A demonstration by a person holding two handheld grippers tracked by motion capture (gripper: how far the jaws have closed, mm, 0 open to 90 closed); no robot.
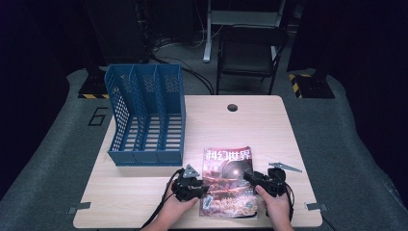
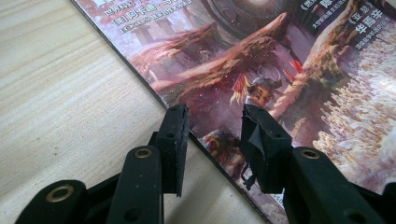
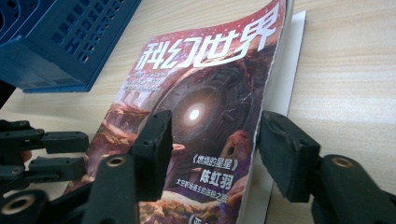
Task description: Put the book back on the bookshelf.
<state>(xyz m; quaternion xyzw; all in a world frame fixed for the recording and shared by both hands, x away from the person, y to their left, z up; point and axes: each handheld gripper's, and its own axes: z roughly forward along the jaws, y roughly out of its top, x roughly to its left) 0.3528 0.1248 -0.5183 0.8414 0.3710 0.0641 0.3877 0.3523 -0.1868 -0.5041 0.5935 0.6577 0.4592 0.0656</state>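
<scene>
A magazine with a reddish science-fiction cover lies flat near the table's front edge. My left gripper is at its left edge. In the left gripper view the jaws stand apart astride that edge, one over bare wood, one over the cover, neither pressing. My right gripper is at the magazine's right edge. In the right gripper view its jaws are open; the cover curls up off the white pages, with one jaw over the cover and the other beside the edge.
A blue three-slot file organizer stands at the table's back left, its slots facing up and forward, and its corner shows in the right gripper view. The wooden table has a cable hole at its far edge. A chair stands beyond the table.
</scene>
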